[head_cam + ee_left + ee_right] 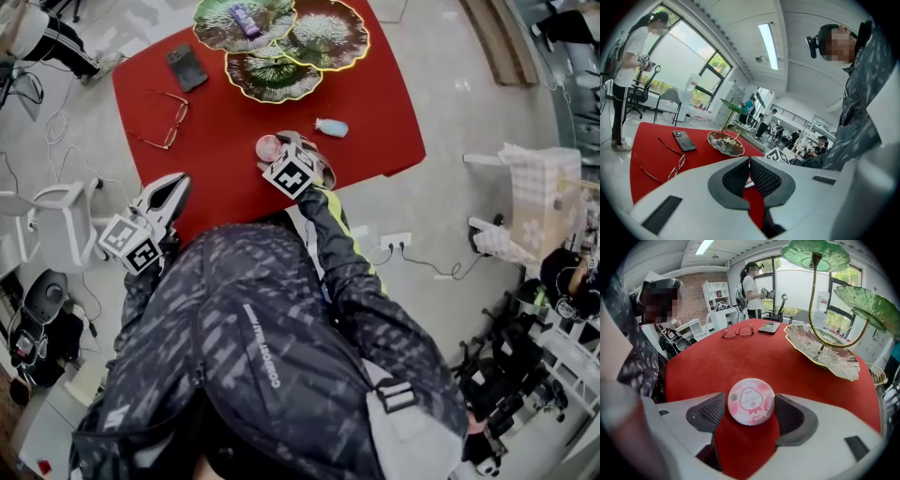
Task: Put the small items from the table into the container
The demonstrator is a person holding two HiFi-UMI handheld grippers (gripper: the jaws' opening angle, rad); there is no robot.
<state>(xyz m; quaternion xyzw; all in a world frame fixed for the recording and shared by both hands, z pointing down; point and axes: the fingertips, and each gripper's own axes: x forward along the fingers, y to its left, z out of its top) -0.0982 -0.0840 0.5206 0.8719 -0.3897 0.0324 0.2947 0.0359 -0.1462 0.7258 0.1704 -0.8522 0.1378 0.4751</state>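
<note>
The tin [751,401] lies flat on the red table [244,112], near its front edge and right between the pads of my right gripper [751,412]. That gripper tilts steeply down over it with its jaws spread as wide as they go. One pad sits just beside each edge of the tin, and as far as I can see neither presses on it. A small bottle [331,127] lies just beyond the tin, to its right. Farther back stand the leaf dishes [274,75], with a purple pack [246,19] in the left one. To their left lie a phone [187,67] and glasses [167,120], well apart from the tin. My left gripper [749,161] hangs at the table's near left edge, its jaws closed together on nothing.
</note>
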